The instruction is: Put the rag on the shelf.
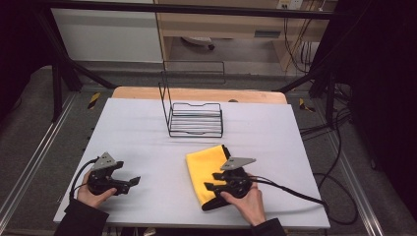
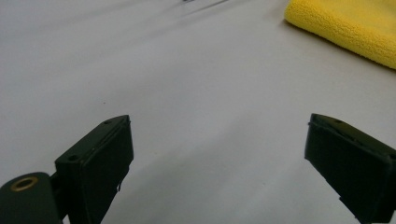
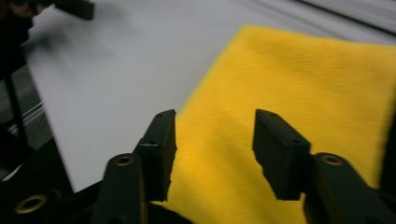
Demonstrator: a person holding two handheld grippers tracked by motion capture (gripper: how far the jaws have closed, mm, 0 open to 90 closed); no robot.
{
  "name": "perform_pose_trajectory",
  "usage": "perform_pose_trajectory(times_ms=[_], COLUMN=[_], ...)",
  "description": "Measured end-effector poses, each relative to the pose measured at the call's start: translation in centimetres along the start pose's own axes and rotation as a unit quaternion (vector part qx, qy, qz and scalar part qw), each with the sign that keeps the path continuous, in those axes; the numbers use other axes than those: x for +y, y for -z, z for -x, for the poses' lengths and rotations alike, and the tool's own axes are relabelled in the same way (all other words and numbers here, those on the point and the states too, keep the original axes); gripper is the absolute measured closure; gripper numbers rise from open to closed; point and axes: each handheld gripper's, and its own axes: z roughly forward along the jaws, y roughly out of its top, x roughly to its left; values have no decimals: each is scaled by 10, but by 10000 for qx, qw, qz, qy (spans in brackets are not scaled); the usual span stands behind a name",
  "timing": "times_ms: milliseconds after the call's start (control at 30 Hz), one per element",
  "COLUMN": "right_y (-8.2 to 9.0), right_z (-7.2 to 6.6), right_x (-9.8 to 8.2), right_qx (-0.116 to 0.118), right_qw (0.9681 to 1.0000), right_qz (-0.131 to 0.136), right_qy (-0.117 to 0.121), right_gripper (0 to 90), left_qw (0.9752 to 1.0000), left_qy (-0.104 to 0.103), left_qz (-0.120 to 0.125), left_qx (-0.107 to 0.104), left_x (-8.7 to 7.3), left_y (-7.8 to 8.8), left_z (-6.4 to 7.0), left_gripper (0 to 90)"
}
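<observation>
Lay flat over most of the high view: white table (image 1: 147,142). Stood at upper centre, well apart from both hands: black wire rack (image 1: 195,120). Rested folded at lower centre of the table: yellow cloth (image 1: 206,169). Hovered over its near edge, jaws half parted and gripping nothing: right gripper (image 1: 212,181). Sat at lower left, released wide over bare table: left gripper (image 1: 132,182).
</observation>
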Motion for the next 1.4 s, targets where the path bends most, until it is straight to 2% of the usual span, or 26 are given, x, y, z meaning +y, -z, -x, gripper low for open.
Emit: perform_pose_trajectory(times_ms=[33, 67, 100, 133, 167, 200, 267, 333, 433, 500, 733, 867, 1033, 1133, 1233, 1267, 1333, 1367, 1400], right_y=[5, 11, 11, 11, 10, 10, 7, 4, 0, -1, 4, 10, 19, 19, 19, 21, 22, 25, 25], right_z=[9, 28, 28, 37, 52, 52, 63, 68, 71, 70, 66, 62, 51, 50, 53, 54, 55, 56, 56], right_x=[-1, -7, -7, -11, -20, -20, -27, -31, -33, -34, -34, -34, -40, -44, -47, -45, -45, -43, -43], right_qx=[-118, -420, -420, -574, -732, -732, -710, -661, -593, -477, -335, -259, -153, -251, -224, -225, -210, -288, -288], right_qw=[9999, 9989, 9989, 9980, 9960, 9960, 9950, 9942, 9935, 9927, 9902, 9890, 9868, 9868, 9889, 9911, 9920, 9946, 9946], right_qz=[62, 27, 27, -52, -209, -209, -323, -428, -566, -582, -710, -737, -773, -820, -747, -669, -630, -429, -429], right_qy=[-73, -228, -228, -267, -471, -471, -631, -726, -791, -942, -1160, -1256, -1418, -1372, -1266, -1129, -1069, -902, -902], right_gripper=[448, 413, 413, 418, 422, 422, 433, 449, 499, 572, 767, 804, 805, 790, 730, 681, 647, 575, 575], left_qw=[10000, 10000, 10000, 10000, 10000, 10000, 10000, 10000, 10000, 10000, 9999, 9999, 9996, 9994, 9993, 9994, 9994, 9994, 9992], left_qy=[-1, 0, 3, -1, -8, -26, -24, -26, -13, -4, 25, 95, 247, 324, 340, 332, 310, 321, 341], left_qz=[-9, -14, -11, -17, -30, -49, -52, -58, -36, -26, -52, -35, -18, -38, -54, -59, -56, -61, -48], left_qx=[-4, -6, -10, -12, -19, -23, -28, -30, -42, -48, -91, -127, -164, -134, -117, -115, -122, -136, -205], left_x=[0, 0, 0, 0, 1, 1, 1, 1, 1, 1, 2, 3, 7, 13, 21, 25, 34, 38, 43], left_y=[0, -1, -1, -2, -2, -2, -3, -3, -2, -2, -3, -5, -7, -10, -14, -16, -21, -24, -29], left_z=[0, 0, 1, 1, 1, 2, 2, 2, 3, 3, 6, 9, 15, 22, 32, 36, 44, 48, 52], left_gripper=[76, 76, 76, 76, 76, 76, 76, 76, 76, 76, 76, 76, 76, 76, 83, 98, 103, 123, 123])
